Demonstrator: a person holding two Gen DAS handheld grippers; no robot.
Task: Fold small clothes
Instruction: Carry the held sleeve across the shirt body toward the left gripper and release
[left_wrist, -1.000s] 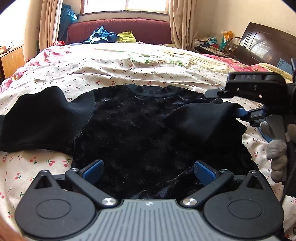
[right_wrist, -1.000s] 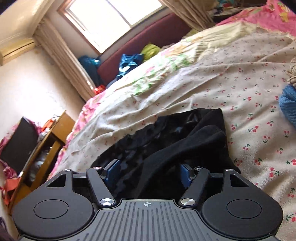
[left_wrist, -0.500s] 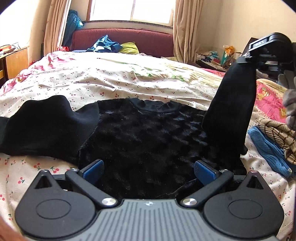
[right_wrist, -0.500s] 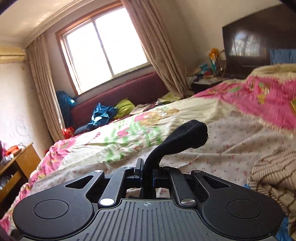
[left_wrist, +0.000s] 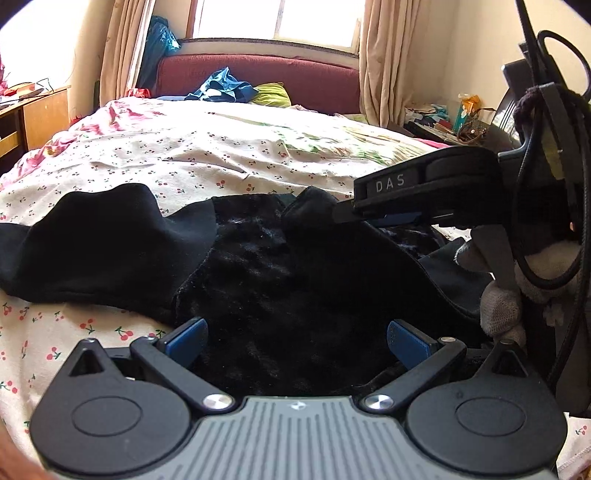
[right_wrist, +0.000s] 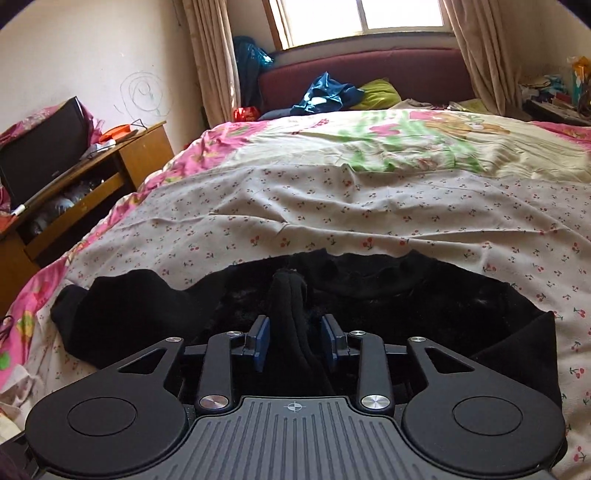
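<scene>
Across the velvet front of the black top (right_wrist: 424, 310), spread on the cherry-print sheet (right_wrist: 369, 206), our right gripper (right_wrist: 295, 343) was opening, releasing the folded-in sleeve (right_wrist: 291, 295); our left gripper (left_wrist: 295, 341) waited gaping, empty, over its hem.

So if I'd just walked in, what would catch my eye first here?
Probably the black velvety child's top spread across the cherry-print bedsheet, one sleeve folded over its chest. That sleeve lies between the right tongs, whose jaws are opening. The left tongs hover open above the hem.
</scene>
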